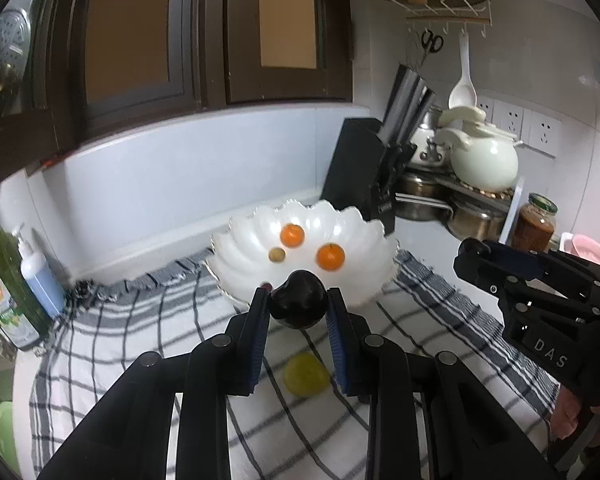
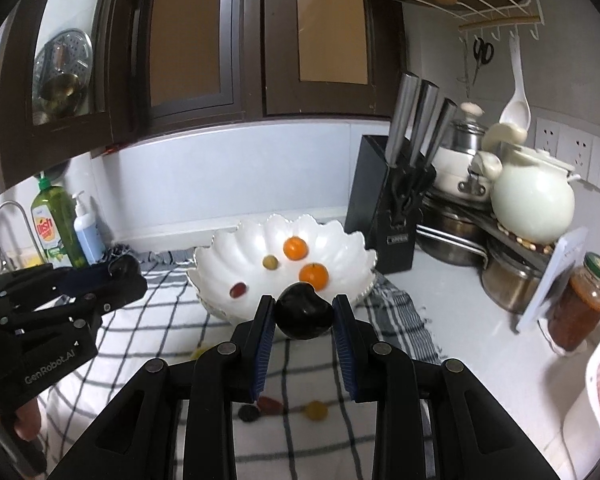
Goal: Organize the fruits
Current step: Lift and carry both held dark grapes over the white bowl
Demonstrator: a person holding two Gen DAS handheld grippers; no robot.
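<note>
Simultaneously, we hold a fruit in each tool above the kitchen counter. Our left gripper [image 1: 298, 294] is closed partway, its blue pads pinching a dark plum [image 1: 298, 308] from both sides, raised just in front of the near rim of the white scalloped bowl [image 1: 236, 256]. Our right gripper [image 2: 304, 300] is closed to about the same width on a second dark plum [image 2: 305, 316], also lifted just short of the bowl's near edge [image 2: 220, 256].

Inside the bowl lie two oranges, one farther back [image 2: 295, 249] and one nearer on the right [image 2: 314, 276]. To their left sits a small olive-green fruit [image 2: 270, 262], and nearer still, on the left slope, a red grape [image 2: 239, 289].

The bowl sits on a checked cloth [image 2: 148, 320] spread over the counter. Loose on that cloth, under the right gripper, we see a small black fruit [image 2: 248, 413] touching a red fruit [image 2: 270, 404], with a yellow fruit [image 2: 316, 410] just to the right. Under the left gripper lies a yellow-green fruit [image 1: 306, 374].

Right of the bowl stands a black knife block [image 2: 384, 208] holding steel-handled knives. Farther right are a white lidded pot [image 2: 534, 204] on a rack and a jar of red sauce [image 2: 580, 304]. Far left stand a green dish soap bottle [image 2: 54, 224] and a pump bottle [image 2: 87, 232].
</note>
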